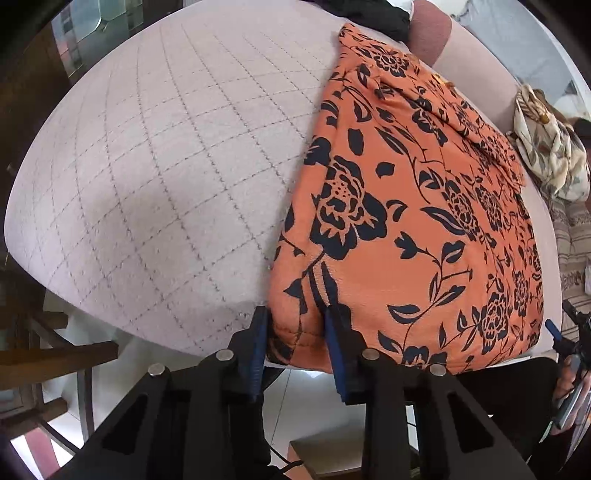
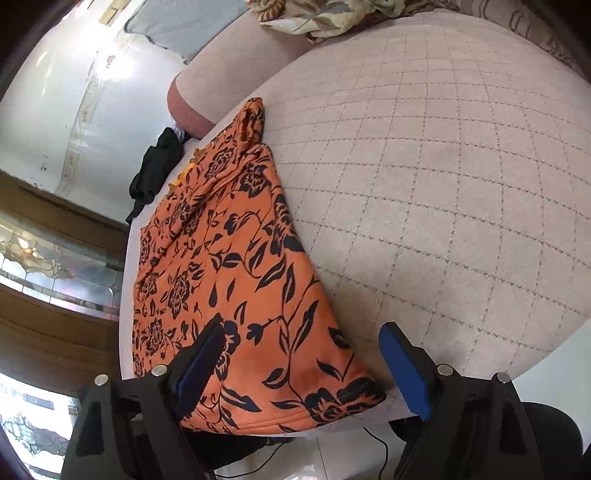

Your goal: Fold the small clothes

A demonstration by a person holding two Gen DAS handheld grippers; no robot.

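Note:
An orange garment with a black flower print point(image 1: 424, 221) lies flat along one side of a pink quilted cushion point(image 1: 166, 166), its hem at the near edge. My left gripper point(image 1: 295, 332) points steeply down at the hem's near left corner. The bunched corner fills the narrow gap between its blue pads and touches both. In the right wrist view the same garment point(image 2: 240, 277) runs away from me. My right gripper point(image 2: 303, 354) stands wide open astride the other hem corner, with one finger point(image 2: 207, 354) above the cloth, the other point(image 2: 402, 373) above the bare cushion point(image 2: 443, 184).
A black cloth point(image 2: 155, 166) lies at the garment's far end. A cream patterned cloth point(image 2: 325, 18) sits at the cushion's back. A wooden chair point(image 1: 55, 350) stands on the tiled floor just past the near edge, at the left. A cable point(image 2: 373, 439) hangs there.

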